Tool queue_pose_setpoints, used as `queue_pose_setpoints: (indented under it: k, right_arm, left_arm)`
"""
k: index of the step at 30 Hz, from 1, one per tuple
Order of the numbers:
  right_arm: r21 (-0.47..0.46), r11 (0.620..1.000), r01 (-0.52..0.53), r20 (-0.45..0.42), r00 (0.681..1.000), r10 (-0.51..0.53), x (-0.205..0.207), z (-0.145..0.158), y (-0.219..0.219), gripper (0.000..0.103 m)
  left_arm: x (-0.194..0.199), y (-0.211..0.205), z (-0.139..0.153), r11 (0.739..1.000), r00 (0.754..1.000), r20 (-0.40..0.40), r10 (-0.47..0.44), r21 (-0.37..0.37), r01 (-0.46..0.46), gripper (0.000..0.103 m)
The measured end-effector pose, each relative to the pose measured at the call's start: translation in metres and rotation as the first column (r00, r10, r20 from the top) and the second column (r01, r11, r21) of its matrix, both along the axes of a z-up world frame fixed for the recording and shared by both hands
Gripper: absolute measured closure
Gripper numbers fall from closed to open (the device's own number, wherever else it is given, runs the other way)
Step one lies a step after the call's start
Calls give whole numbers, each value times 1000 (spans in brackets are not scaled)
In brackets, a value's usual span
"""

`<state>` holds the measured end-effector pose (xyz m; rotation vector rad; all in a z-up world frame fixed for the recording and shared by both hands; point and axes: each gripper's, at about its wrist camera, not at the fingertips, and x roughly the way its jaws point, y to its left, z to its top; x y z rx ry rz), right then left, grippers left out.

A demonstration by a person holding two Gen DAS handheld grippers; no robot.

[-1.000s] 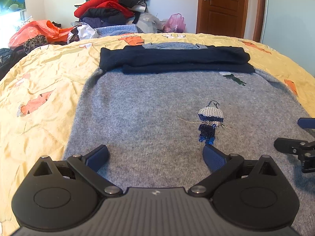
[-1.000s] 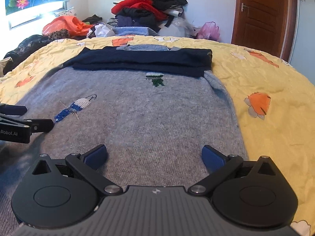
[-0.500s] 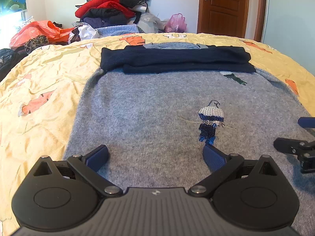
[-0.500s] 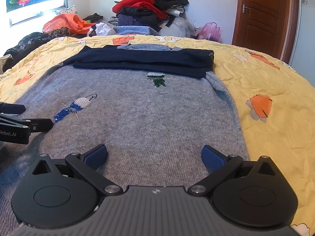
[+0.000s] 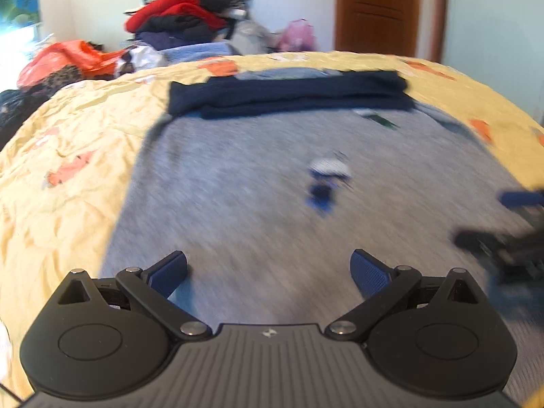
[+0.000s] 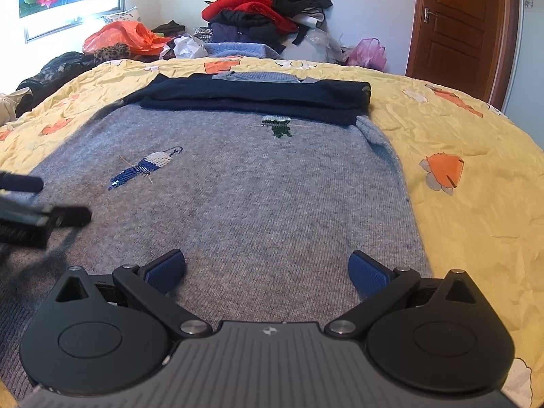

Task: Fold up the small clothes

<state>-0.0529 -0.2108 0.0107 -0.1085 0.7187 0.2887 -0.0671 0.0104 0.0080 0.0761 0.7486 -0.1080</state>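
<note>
Right wrist | right tongs [image 6: 267, 270] spread | over grey sweater [image 6: 238, 197]

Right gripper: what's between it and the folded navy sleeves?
Only bare grey sweater, with a small green motif just short of the navy sleeves. The right wrist view shows it; the right gripper is open.

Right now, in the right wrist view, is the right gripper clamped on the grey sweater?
No: the right gripper is open, its blue pads spread wide above the flat grey sweater, gripping no fabric.

No readable text, label or number anywhere.
</note>
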Motion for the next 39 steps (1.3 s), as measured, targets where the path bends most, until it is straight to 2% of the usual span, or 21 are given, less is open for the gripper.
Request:
queue_pose_setpoints:
  k: [3,6,10,16,19,22,27,30,32,35,37,39]
  right_arm:
    - [1,1000,0,0,1000,0,0,0,0,0]
    - [0,1000,0,0,1000,0,0,0,0,0]
    - [-6,1000,0,-5,1000,0,-3,1,-1,0]
    - [-14,999,-30,-19,999,30,-27,7,-7,0]
    - [-51,996,-80,-30,996,78,-43,7,-6,0]
    - [-18,996,-85,-51,995,84,-57,7,-14,0]
    - [-14,991,-131,-51,990,130,-79,8,-28,0]
    - [-7,989,-147,-81,986,146,-82,13,-33,0]
    - [27,988,-155,-108,982,157,-82,20,-39,1]
    - [149,980,-136,-158,975,159,-82,29,-60,5]
    - [241,968,-70,-200,972,120,-81,34,-84,6]
    - [341,940,30,-256,965,62,-81,37,-113,8]
  left_arm:
    - [-15,-2,-4,1000,1000,22,-7,10,6,0]
    - [-14,2,-7,1000,1000,27,-5,-29,6,0]
    - [-14,-2,-5,1000,1000,23,-13,-16,13,0]
    - [-30,2,-1,1000,1000,-1,-20,-9,20,0]
    - [-41,3,-1,999,999,-14,-34,-7,33,0]
    - [-51,6,-1,999,999,-25,-42,-7,41,0]
    - [-67,13,2,999,998,-43,-54,-10,54,0]
    - [-70,23,5,998,997,-61,-47,-33,46,0]
    - [-72,35,8,999,997,-73,-13,-51,10,0]
    - [-74,56,11,994,994,-104,37,-100,-47,0]
    - [-77,70,12,987,992,-118,54,-142,-70,0]
    - [-79,81,12,977,989,-137,54,-196,-80,0]
